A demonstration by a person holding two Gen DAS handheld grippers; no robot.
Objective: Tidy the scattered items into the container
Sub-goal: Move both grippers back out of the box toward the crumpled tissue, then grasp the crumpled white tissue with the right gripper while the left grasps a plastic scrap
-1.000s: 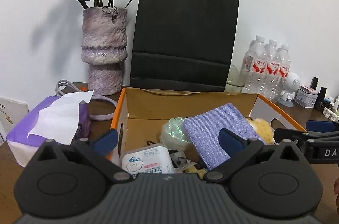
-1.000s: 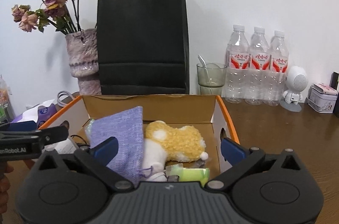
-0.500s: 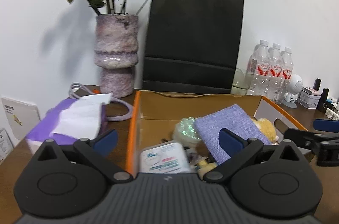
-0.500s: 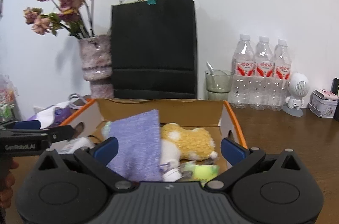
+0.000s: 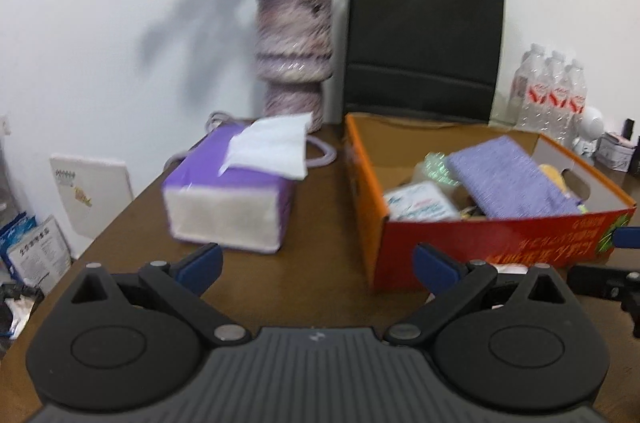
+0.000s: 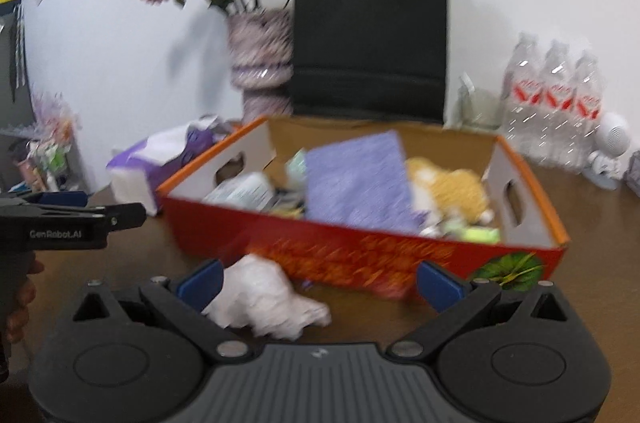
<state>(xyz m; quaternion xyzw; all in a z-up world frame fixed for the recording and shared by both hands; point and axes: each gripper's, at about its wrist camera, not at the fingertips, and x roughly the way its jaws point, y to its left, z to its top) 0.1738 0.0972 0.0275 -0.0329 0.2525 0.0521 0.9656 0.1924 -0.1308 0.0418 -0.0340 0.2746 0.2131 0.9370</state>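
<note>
The left gripper (image 5: 318, 265) hangs over the near part of the brown table (image 5: 320, 207), its blue-tipped fingers (image 5: 200, 263) spread wide with nothing between them. Ahead to the left lies a purple tissue pack (image 5: 230, 199), a white sheet sticking out on top. To the right stands an orange cardboard box (image 5: 480, 239) holding a purple cloth (image 5: 508, 179) and a white packet (image 5: 420, 207). At the far edge stand a vase (image 5: 294, 55) and a black paper bag (image 5: 424, 43).

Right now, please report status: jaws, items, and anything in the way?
Both grippers, left and right, jaws open, empty. Crumpled tissue on table before orange box, between right jaws. Nothing blocking it.
</note>
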